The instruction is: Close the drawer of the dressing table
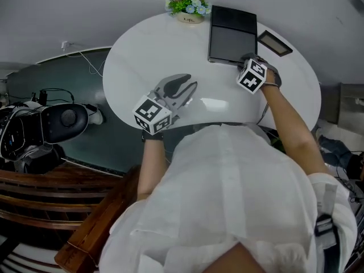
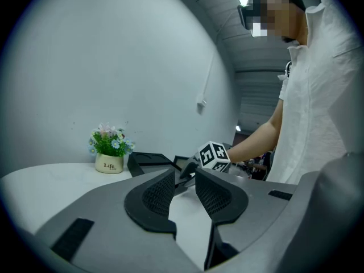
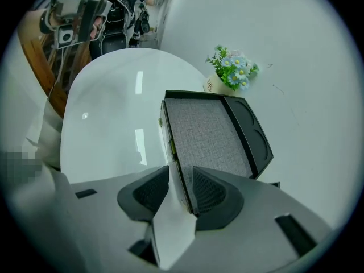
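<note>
A flat black box (image 1: 232,33) with a grey-lined inside (image 3: 213,135) lies at the back right of the white oval dressing table (image 1: 142,56). My right gripper (image 1: 247,60) points steeply down at the box's near edge. In the right gripper view its jaws (image 3: 181,189) straddle the box's thin near-left wall, which lies against one pad with a gap at the other. My left gripper (image 1: 183,88) hovers over the table's front middle, held nearly level and open, with nothing between its fingers (image 2: 185,186). The person's white shirt hides the table's front.
A small pot of flowers (image 1: 187,5) stands at the table's back edge, left of the box. A small dark picture frame (image 1: 274,42) lies right of the box. At the left, a lower dark table holds a headset (image 1: 57,124) and cables, with a wooden chair (image 1: 68,209) in front.
</note>
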A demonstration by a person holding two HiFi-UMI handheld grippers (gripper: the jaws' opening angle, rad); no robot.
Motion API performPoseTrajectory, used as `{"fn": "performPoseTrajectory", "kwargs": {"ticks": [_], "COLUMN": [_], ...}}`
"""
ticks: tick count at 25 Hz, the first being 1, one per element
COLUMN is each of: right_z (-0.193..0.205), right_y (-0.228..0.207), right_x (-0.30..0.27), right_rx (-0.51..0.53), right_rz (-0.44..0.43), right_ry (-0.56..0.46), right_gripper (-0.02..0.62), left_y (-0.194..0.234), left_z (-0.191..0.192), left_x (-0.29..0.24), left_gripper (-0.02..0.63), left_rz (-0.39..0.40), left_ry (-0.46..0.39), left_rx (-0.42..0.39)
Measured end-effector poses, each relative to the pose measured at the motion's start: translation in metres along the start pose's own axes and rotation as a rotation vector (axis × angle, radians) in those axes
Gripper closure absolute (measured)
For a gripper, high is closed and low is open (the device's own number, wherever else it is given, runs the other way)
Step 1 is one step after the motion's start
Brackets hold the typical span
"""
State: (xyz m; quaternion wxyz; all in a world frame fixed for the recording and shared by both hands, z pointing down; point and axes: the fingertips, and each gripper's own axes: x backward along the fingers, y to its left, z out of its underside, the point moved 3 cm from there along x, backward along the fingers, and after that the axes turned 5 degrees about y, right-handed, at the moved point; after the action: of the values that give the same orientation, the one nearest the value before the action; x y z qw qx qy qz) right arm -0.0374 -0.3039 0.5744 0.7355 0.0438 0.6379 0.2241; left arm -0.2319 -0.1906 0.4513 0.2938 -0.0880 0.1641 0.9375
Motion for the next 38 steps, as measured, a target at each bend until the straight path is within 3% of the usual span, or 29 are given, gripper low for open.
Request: {"fn": "performPoseTrajectory", "kwargs": {"ticks": [3,11,16,18,25,33,38], "right_z": [0.005,0.019,0.031,0.037,0.058,0.092,0.098], "right_y": [0.001,0.001,0.008,0.011,0.022,0.026,0.023], "right_x": [0.012,0.072,0.117,0.133,0.164,0.187,0.199], "right_rx": [-0.079,-0.466,-0.793,-0.883,-0.93,-0.915,-0.922], "right_rz": [0.016,0.059,0.009,0.033,0.148,0.303,0.355], "right_ry": [-0.038,-0.306,-0.636,-0.729,-0.811,-0.727,-0.738], "right_gripper": [0.471,0.472,0.497,0.524,0.566,0.586,0.586], "left_y": [0.002,0.008,0.014,0.016,0.021,0.022,0.024], "left_z": [0.002,-0.001,-0.008,-0.01,-0.02,-0.02,-0.017], "left_x": [0.008,0.03,0.04,0.043,0.062,0.09,0.092], "left_gripper": [0.497,0.497,0.497,0.497,0.497,0.499,0.499], "left_rz": [-0.018,-0.081,-0.151,-0.175,-0.284,-0.356,-0.364], "left_ry": [0.003,-0.041,-0.069,-0.076,-0.127,-0.159,-0.161], "left_rx": [-0.009,0.0,-0.013,-0.021,-0.017,-0.001,0.013]}}
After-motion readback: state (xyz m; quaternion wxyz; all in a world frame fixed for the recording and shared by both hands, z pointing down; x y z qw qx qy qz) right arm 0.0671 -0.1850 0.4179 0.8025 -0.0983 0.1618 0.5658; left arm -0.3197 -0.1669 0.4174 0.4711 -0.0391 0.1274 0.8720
